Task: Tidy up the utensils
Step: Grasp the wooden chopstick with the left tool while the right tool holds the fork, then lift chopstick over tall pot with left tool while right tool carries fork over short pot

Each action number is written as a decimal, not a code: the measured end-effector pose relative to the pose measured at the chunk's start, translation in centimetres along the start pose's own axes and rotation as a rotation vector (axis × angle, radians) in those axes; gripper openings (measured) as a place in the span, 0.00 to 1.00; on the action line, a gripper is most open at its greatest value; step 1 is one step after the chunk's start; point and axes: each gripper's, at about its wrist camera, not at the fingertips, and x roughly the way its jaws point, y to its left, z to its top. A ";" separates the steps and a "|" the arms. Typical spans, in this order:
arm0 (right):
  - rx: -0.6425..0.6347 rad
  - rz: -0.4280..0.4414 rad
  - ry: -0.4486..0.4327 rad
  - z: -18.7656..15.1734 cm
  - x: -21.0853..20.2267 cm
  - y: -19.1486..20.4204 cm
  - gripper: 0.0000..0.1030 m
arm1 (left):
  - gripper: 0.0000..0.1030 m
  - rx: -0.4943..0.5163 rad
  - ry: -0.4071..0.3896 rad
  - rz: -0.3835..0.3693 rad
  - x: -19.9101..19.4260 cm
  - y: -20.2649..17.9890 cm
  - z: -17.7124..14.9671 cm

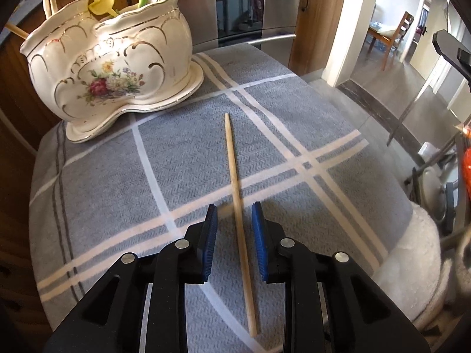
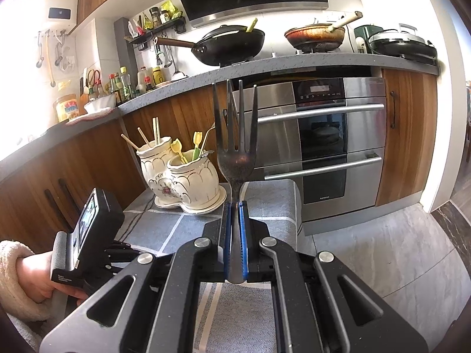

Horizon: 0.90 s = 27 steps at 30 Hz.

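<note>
Item: chopstick, lying on the grey checked cloth of the worktop, between the narrowly parted pads of the left tool, seemingly untouched. Right tool clamps a fork, tines up. Holder far left. Advice: lower squarely, then close.

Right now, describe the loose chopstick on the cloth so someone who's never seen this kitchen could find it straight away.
Find the grey checked cloth in front of the steel oven, with the flowered ceramic utensil holder at its far left. The wooden chopstick lies flat on the cloth to the holder's right, its near part passing between the open pads of the left tool. It alone lies down; the others stand in the holder.
</note>
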 end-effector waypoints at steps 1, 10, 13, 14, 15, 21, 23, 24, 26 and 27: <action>-0.001 0.002 0.001 0.0 0.1 0.1 0.05 | 0.08 -0.002 -0.007 0.004 0.0 0.0 0.1; -0.024 0.009 0.012 0.5 1.7 1.0 0.05 | 0.05 0.039 -0.103 -0.042 -1.2 1.0 -0.2; -0.034 0.008 0.015 0.9 2.2 1.4 0.05 | 0.05 0.058 -0.145 -0.051 -2.4 1.5 -0.4; -0.037 0.009 0.015 1.0 2.4 1.6 0.05 | 0.05 0.063 -0.176 -0.073 -3.2 1.7 -0.5; -0.040 0.010 0.015 1.2 2.6 1.7 0.05 | 0.05 0.068 -0.204 -0.083 -4.0 2.0 -0.6; -0.061 0.018 0.002 3.3 4.3 2.9 0.05 | 0.05 0.092 -0.431 -0.078 -9.2 4.0 -0.3; -0.070 0.027 -0.008 4.1 4.9 3.5 0.05 | 0.05 0.080 -0.511 -0.067 -11.0 5.1 0.1; -0.075 0.031 -0.012 4.6 5.2 3.7 0.05 | 0.05 0.074 -0.537 -0.068 -11.7 5.6 0.2; -0.088 0.036 -0.021 5.4 5.9 4.3 0.05 | 0.05 0.062 -0.620 -0.065 -13.4 6.8 0.5; -0.093 0.043 -0.028 6.0 6.4 4.7 0.05 | 0.05 0.060 -0.663 -0.061 -14.2 7.3 0.6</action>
